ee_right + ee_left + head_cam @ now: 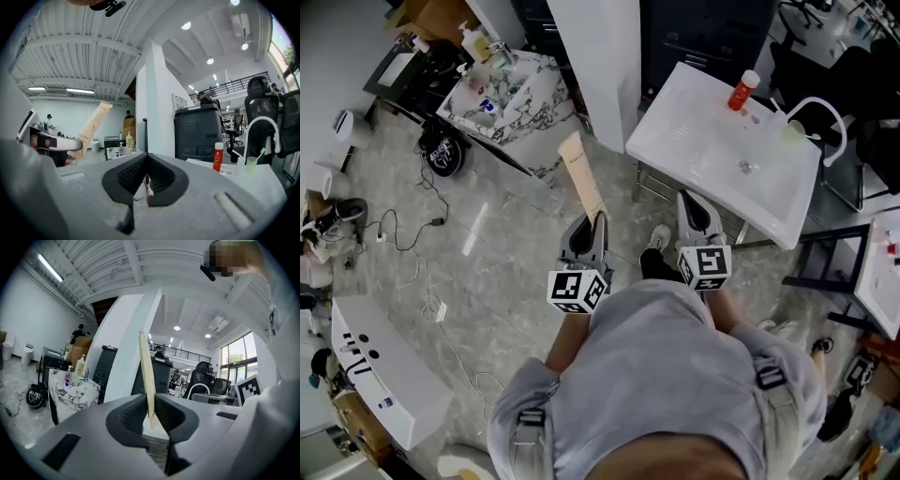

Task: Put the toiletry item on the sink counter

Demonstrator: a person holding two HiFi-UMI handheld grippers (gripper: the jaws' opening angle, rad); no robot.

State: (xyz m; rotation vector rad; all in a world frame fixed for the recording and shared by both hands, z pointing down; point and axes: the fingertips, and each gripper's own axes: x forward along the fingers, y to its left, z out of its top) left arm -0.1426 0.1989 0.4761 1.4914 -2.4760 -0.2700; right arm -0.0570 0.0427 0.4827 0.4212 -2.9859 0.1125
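Fingers of your left gripper (149, 405) clamp the toothbrush box (146, 366) upright; your right gripper (146, 177) is closed on nothing. You are mid-carry, and the box is not yet over the sink (703, 141). Next, reach over its counter, set the box down, then let go.

I see a glossy grey marble floor (497, 234) with loose cables (434, 307), a white pillar (600, 56), a dark cabinet (197, 131), a ribbed white ceiling (140, 263), a strip light (49, 267) and tall windows (236, 352).
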